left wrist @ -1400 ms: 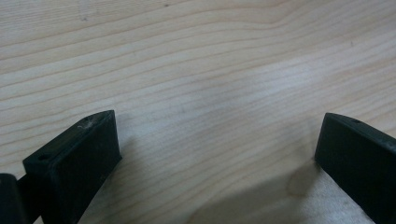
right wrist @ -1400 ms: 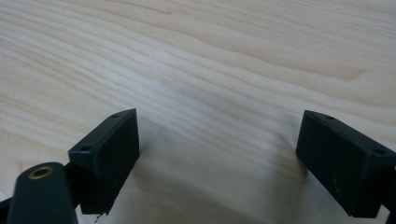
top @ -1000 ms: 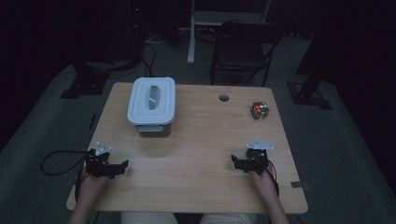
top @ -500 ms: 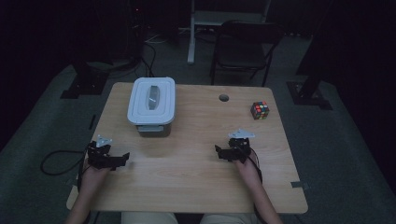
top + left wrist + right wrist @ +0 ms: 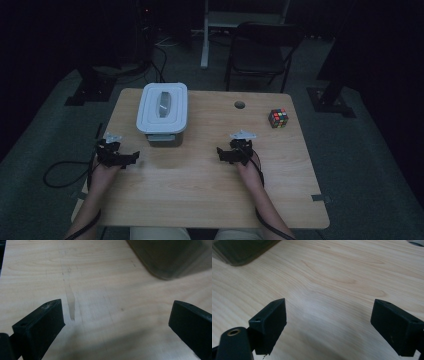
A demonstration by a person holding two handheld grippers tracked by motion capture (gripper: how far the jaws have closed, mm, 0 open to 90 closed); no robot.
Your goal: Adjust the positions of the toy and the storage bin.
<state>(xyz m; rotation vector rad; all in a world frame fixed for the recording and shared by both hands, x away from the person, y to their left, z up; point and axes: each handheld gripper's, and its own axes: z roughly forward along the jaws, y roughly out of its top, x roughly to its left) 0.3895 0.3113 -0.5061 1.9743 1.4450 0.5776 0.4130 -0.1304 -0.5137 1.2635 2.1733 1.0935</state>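
A pale lidded plastic box (image 5: 162, 113) stands at the back left of the wooden table (image 5: 210, 200). A colourful puzzle cube (image 5: 278, 118) rests near the back right. My left gripper (image 5: 131, 157) hovers near the left edge, in front and left of the box, jaws wide apart and empty (image 5: 117, 322). My right gripper (image 5: 222, 154) is at mid-table, right of the box's front, also open with bare wood between its jaws (image 5: 329, 322). A corner of the box's base (image 5: 170, 257) shows at the top of the left gripper view, and again as a dark corner (image 5: 239, 250) in the right gripper view.
A round cable hole (image 5: 240, 105) pierces the table behind the right gripper. A black cable (image 5: 60, 172) loops off the left edge. A folding chair (image 5: 262, 45) and stand legs sit on the floor beyond the table.
My right gripper has moved left and forward from near the right edge to mid-table. The left gripper has shifted slightly forward. Box and cube stayed put.
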